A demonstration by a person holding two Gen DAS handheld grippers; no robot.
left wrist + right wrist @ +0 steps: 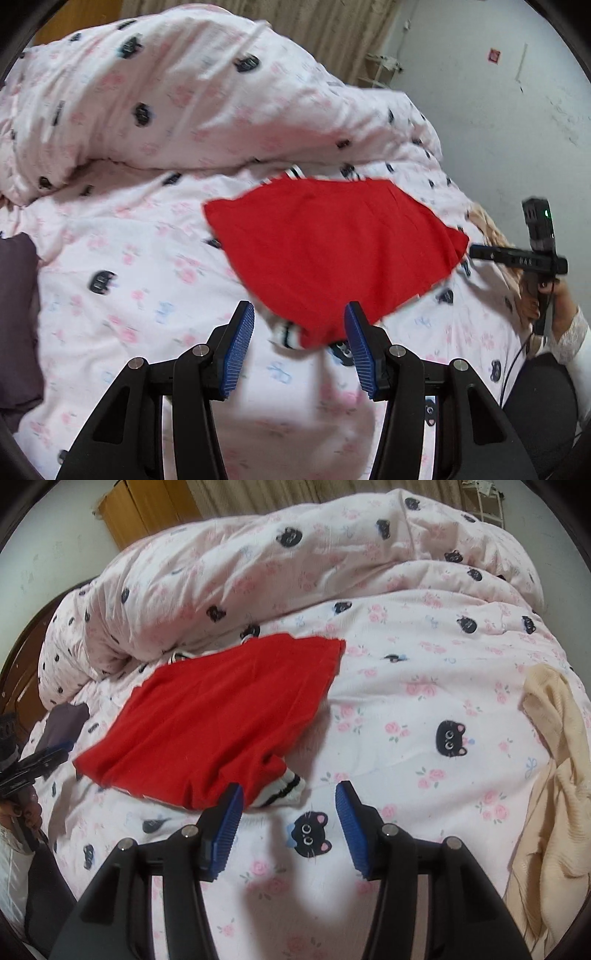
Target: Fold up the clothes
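Observation:
A red garment (332,251) (218,720) lies folded flat on the pink cat-print bedding (129,258) (424,709); its black-and-white striped cuff (286,334) (284,788) sticks out at the near corner. My left gripper (299,332) stands open just above that cuff, blue pads either side, holding nothing. My right gripper (288,805) is open too, its left pad (229,823) close to the striped cuff, with the bedding showing between its fingers. In the left wrist view the right gripper (517,254) shows side-on at the garment's right corner, held by a hand.
A bunched duvet (166,92) (295,561) rises behind the garment. A cream knit garment (554,794) lies at the bed's right edge. A dark purple cloth (16,314) (64,722) sits left. Wooden wardrobe (147,506), curtain and white wall (498,110) stand beyond.

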